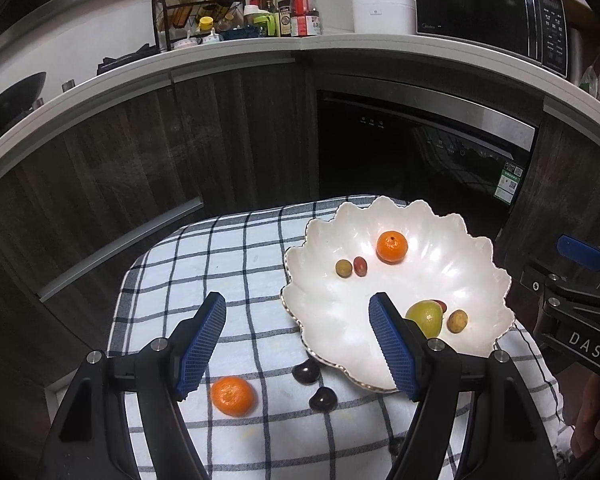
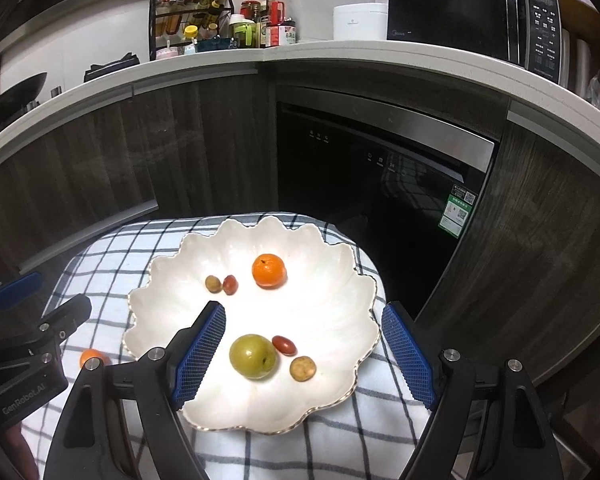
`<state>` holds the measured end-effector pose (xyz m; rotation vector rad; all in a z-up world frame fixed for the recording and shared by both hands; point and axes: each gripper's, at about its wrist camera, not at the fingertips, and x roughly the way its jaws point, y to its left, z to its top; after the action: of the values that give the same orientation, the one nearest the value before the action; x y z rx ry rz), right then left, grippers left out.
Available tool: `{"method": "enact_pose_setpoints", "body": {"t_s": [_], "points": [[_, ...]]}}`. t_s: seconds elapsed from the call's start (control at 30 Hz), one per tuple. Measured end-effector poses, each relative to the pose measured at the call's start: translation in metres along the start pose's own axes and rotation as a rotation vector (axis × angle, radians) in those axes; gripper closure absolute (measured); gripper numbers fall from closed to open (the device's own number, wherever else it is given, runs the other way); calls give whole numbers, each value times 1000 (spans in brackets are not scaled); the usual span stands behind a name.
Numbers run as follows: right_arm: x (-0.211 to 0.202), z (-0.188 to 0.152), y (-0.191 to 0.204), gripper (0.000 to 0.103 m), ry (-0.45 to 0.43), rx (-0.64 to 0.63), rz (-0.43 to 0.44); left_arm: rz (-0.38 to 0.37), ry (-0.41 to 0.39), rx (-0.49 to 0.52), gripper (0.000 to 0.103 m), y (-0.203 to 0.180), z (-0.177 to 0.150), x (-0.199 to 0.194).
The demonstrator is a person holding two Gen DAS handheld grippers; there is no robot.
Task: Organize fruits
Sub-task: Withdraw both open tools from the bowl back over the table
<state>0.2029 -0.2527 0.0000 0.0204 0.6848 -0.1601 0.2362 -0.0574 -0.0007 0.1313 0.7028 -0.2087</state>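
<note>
Checked cloth [image 1: 236, 248]: left gripper [image 1: 298, 346] hides plate [image 1: 340, 300] rim.

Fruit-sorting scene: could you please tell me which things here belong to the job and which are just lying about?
Job: shell-shaped white plate; mandarin on the plate; green fruit; mandarin on the cloth; two dark fruits on the cloth; checked cloth.

Lying about: microwave; spice rack; wok.

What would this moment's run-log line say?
left gripper: open, empty | right gripper: open, empty | plate: six fruits | cloth: tangerine, two dark fruits
</note>
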Motion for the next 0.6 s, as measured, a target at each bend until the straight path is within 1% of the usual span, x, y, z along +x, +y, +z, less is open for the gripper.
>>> {"method": "enact_pose_setpoints", "body": {"t_s": [0.6], "points": [[-30,-15,17,22,-13,-10,14,2,-14,-17,29,15,-21,-28]]}}
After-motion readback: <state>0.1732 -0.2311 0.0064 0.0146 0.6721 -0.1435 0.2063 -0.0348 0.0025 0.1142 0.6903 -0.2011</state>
